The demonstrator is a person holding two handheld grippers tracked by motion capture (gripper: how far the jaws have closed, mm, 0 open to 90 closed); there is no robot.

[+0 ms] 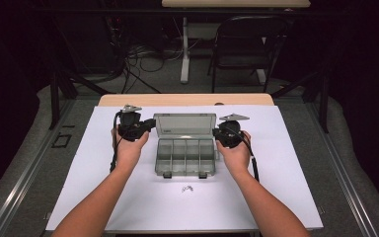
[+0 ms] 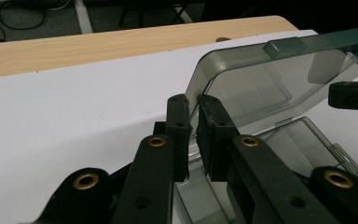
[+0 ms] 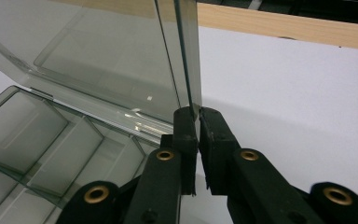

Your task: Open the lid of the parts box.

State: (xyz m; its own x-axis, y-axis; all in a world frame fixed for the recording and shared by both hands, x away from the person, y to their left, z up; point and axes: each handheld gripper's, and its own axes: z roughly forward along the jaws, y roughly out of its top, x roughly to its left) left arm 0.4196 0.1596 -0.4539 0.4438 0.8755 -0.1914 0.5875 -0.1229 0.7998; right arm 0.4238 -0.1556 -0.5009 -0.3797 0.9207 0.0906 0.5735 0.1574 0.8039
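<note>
- White sheet (image 1: 128,197) over a wooden tabletop (image 1: 187,99), dark room behind, one folding chair (image 1: 242,44) and floor cables (image 1: 143,57) past the far edge.
- We count one smoky clear plastic organizer box (image 1: 185,157) at mid-table, base flat, with four long compartments across it in the high view.
- One hinged lid (image 1: 184,125) stands raised at the far side, tilted back.
- Two grippers at work: our left gripper (image 2: 193,105) has its jaws nearly together, pinching the lid's left edge.
- Our right gripper (image 3: 198,113) is clamped the same way on the lid's right edge, jaws almost touching.
- One small dark squiggle (image 1: 187,188) lies on the sheet near us, well clear of the box.
- Nothing sits between the grippers and the lid.
</note>
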